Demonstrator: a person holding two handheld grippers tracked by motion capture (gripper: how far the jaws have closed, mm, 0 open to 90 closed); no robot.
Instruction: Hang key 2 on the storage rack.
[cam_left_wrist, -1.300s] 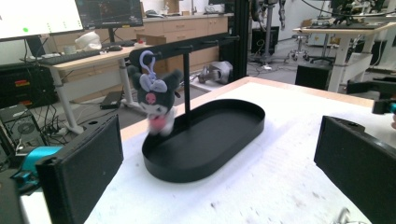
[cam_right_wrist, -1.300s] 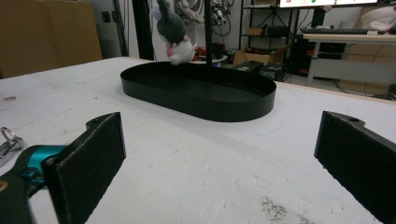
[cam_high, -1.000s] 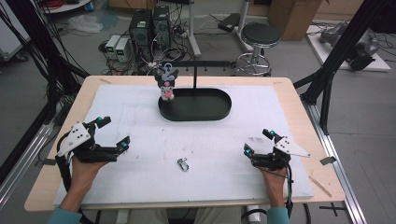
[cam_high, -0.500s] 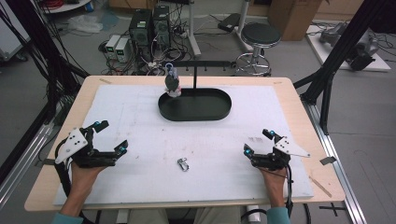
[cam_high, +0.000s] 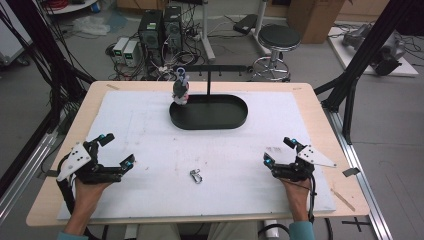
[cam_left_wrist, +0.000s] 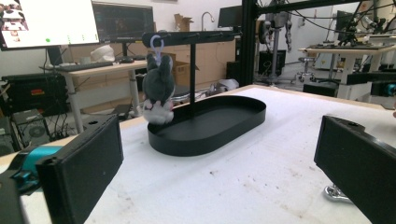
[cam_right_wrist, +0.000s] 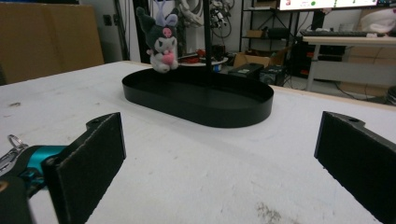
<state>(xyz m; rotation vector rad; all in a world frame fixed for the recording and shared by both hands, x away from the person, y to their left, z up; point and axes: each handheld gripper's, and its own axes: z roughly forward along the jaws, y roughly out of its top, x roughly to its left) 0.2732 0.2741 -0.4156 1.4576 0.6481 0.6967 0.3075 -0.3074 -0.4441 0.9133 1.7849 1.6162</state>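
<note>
A grey plush keychain (cam_high: 180, 91) hangs by its loop from the crossbar (cam_high: 215, 67) of a black stand, over the left end of a black oval tray (cam_high: 235, 122). In the left gripper view the plush (cam_left_wrist: 158, 88) shows its back above the tray (cam_left_wrist: 210, 135); in the right gripper view the plush (cam_right_wrist: 161, 44) shows its face. A small metal clip (cam_high: 195, 176) lies on the mat near the front, between both hands. My left gripper (cam_high: 118, 148) rests at the front left, open and holding nothing. My right gripper (cam_high: 278, 150) rests at the front right, also open with nothing in it.
A white mat (cam_high: 150, 125) covers most of the wooden table (cam_high: 320, 115). Black frame posts (cam_high: 350, 90) stand by the right edge and more at the left. A stool (cam_high: 278, 40) and computer cases (cam_high: 160, 27) sit on the floor beyond the far edge.
The plush has turned on its loop, its pink front swinging out of sight from above. My left gripper has drifted slightly back toward the front edge. The right gripper has stayed put.
</note>
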